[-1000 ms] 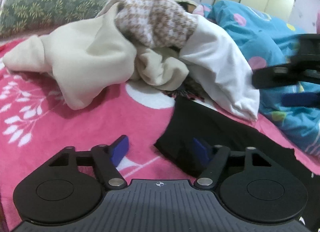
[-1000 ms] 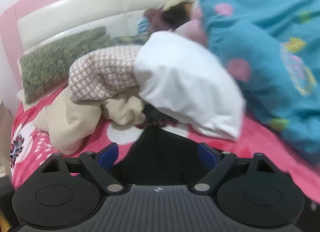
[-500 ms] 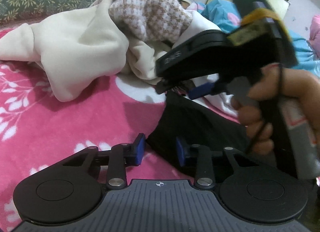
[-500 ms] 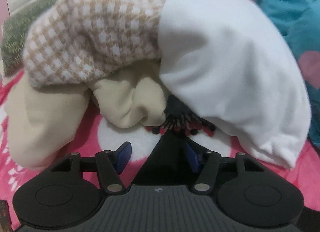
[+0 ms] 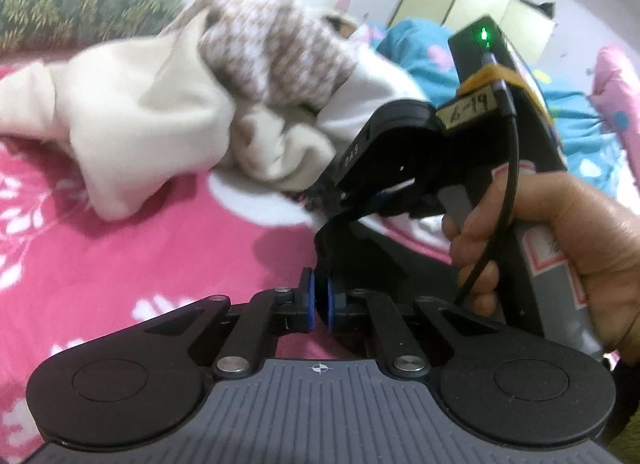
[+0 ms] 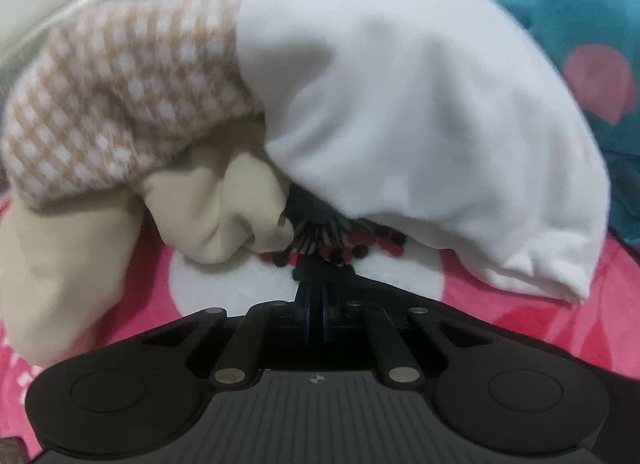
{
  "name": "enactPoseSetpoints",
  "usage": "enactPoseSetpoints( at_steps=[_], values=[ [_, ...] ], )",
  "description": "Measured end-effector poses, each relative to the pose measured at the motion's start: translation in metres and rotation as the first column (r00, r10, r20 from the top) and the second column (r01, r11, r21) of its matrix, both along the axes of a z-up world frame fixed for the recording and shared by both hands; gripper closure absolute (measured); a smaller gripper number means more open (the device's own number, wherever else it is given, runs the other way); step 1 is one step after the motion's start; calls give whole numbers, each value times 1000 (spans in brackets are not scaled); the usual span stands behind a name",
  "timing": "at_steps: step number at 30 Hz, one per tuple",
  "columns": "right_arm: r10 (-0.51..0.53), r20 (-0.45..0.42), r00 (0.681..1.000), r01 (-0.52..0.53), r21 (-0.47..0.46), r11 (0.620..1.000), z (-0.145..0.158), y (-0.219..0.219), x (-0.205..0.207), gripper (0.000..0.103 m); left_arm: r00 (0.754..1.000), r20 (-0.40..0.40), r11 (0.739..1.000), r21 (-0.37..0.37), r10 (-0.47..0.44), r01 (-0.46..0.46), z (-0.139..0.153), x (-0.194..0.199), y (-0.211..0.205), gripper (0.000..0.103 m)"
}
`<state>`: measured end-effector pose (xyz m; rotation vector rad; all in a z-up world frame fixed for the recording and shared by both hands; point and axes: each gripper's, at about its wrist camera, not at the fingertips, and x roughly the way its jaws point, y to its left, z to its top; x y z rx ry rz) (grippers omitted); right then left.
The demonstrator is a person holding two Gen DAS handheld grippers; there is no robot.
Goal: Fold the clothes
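Both tools have just been closing, and each now pinches the black garment (image 5: 352, 248) that lies on the pink bed cover (image 5: 120, 264). The left tool (image 5: 319, 302), spread wide a second ago beside the cloth's near corner, has its blue pads pressed together on that edge. The right tool (image 6: 316, 314) has come down and in toward the clothes pile since then; its pads are shut on a small peak of the black fabric, just in front of a fringed dark scrap (image 6: 320, 232) under the pile. In the left wrist view a hand (image 5: 560, 248) grips the right tool's handle (a green light glows on top), where earlier only its tip showed at the frame edge. Behind lie the cream garment (image 5: 140, 124), the checked knit (image 6: 120, 104) and the white garment (image 6: 420, 104), heaped together.
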<state>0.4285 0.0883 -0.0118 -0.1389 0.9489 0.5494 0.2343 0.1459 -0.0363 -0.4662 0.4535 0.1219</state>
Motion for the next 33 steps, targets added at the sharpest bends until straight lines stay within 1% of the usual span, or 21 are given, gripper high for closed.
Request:
enactPoseSetpoints(
  at_steps=[4, 7, 11, 15, 19, 21, 26, 30, 33],
  values=[
    [-26, 41, 999, 23, 69, 997, 22, -25, -13, 99, 995, 77, 998, -15, -64, 65, 14, -12, -6, 99],
    [-71, 76, 995, 60, 140, 988, 45, -53, -23, 99, 982, 143, 992, -2, -124, 125, 26, -21, -14, 99],
    [-161, 109, 981, 133, 230, 964, 69, -98, -47, 99, 950, 212, 972, -1, -227, 233, 37, -30, -26, 99],
    [-258, 121, 958, 215, 284, 934, 80, -150, -71, 99, 916, 239, 943, -3, -323, 333, 41, -33, -44, 99],
    [-340, 106, 934, 291, 322, 901, 75, -204, -99, 99, 881, 245, 910, 16, -406, 415, 40, -37, -63, 99],
    [-371, 98, 923, 322, 330, 887, 67, -223, -108, 99, 864, 241, 893, 31, -443, 450, 37, -38, -74, 99],
    [-433, 58, 899, 387, 355, 851, 45, -256, -119, 99, 833, 193, 854, 65, -519, 517, 26, -37, -97, 99],
    [-484, 16, 875, 439, 395, 807, 26, -277, -130, 99, 811, 162, 827, 102, -562, 552, 20, -39, -109, 99],
    [-516, -8, 856, 471, 423, 774, 15, -291, -140, 99, 800, 135, 811, 133, -585, 570, 16, -40, -116, 99]
  ],
)
